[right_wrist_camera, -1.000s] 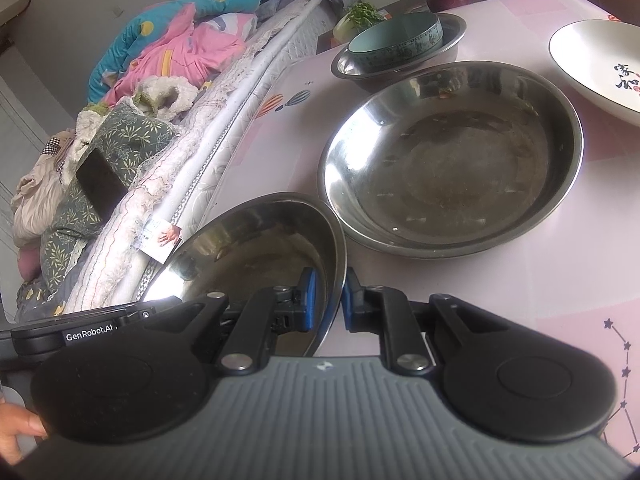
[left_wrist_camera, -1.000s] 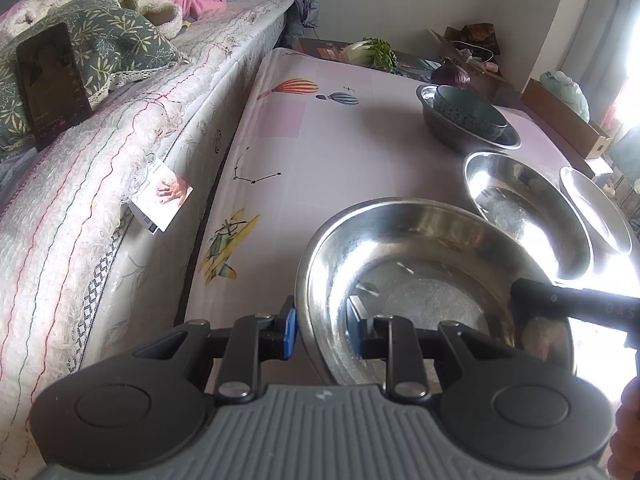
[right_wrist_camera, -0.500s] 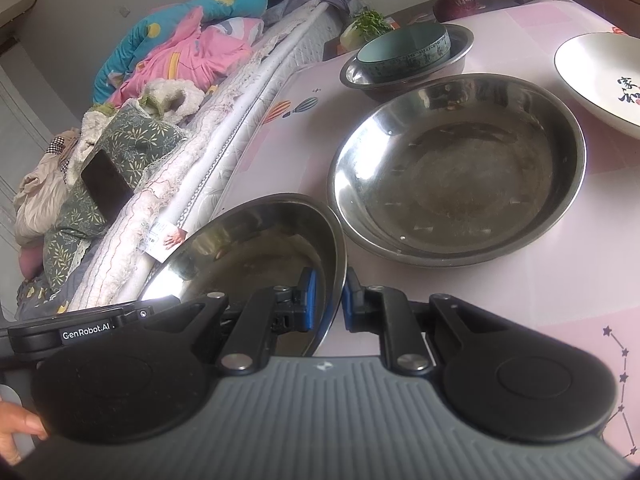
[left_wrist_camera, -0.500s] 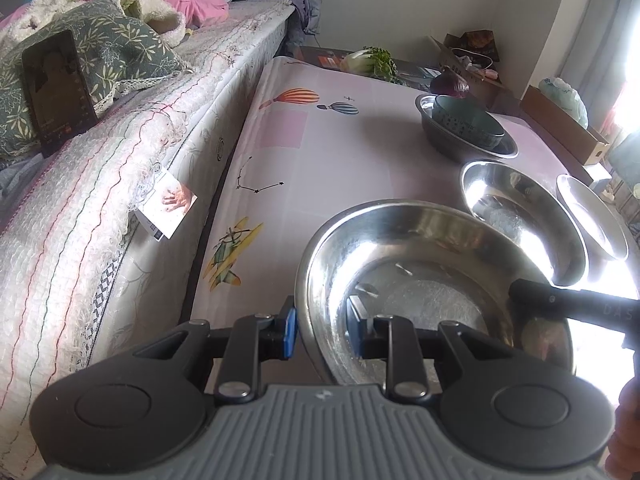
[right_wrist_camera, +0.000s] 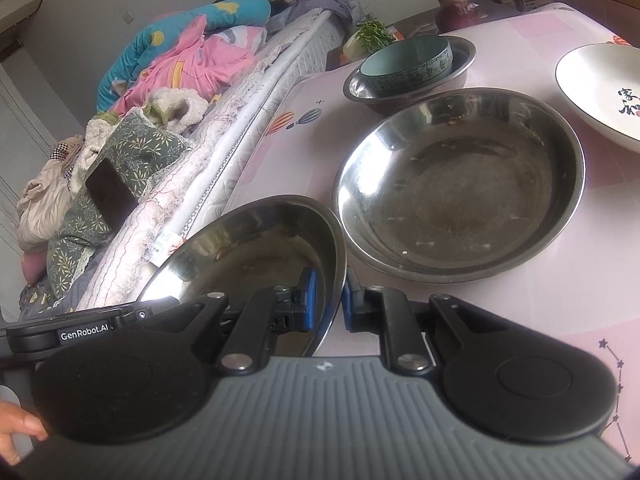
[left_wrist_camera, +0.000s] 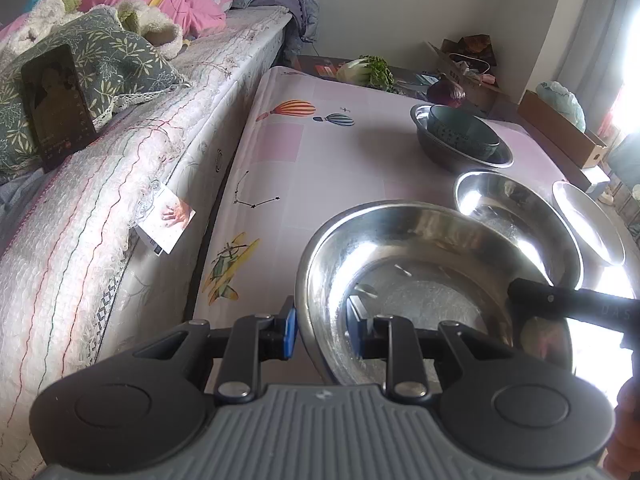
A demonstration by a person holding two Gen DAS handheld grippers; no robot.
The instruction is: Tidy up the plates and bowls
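The pink table with printed balloons point(left_wrist_camera: 332, 160) is the biggest surface, smooth and flat, and its left edge runs just beside a quilted white mattress point(left_wrist_camera: 100, 208). On it rests a wide shallow steel basin point(right_wrist_camera: 460, 184), round and shiny. Behind it stands a smaller steel bowl point(right_wrist_camera: 464, 60) with a teal ceramic bowl point(right_wrist_camera: 408, 64) nested inside. A white ceramic plate with black characters point(right_wrist_camera: 600, 92) lies at the right edge of the right wrist view.

I hold the second shallow steel basin point(left_wrist_camera: 420, 272) with both tools. My left gripper point(left_wrist_camera: 322, 330) is clamped on its near rim, one blue pad outside and one inside. My right gripper point(right_wrist_camera: 328, 304) pinches the opposite rim in the same way. The basin is tilted, and in the right wrist view its rim looks almost touching the resting basin. The table left of the basins is bare pink cloth.
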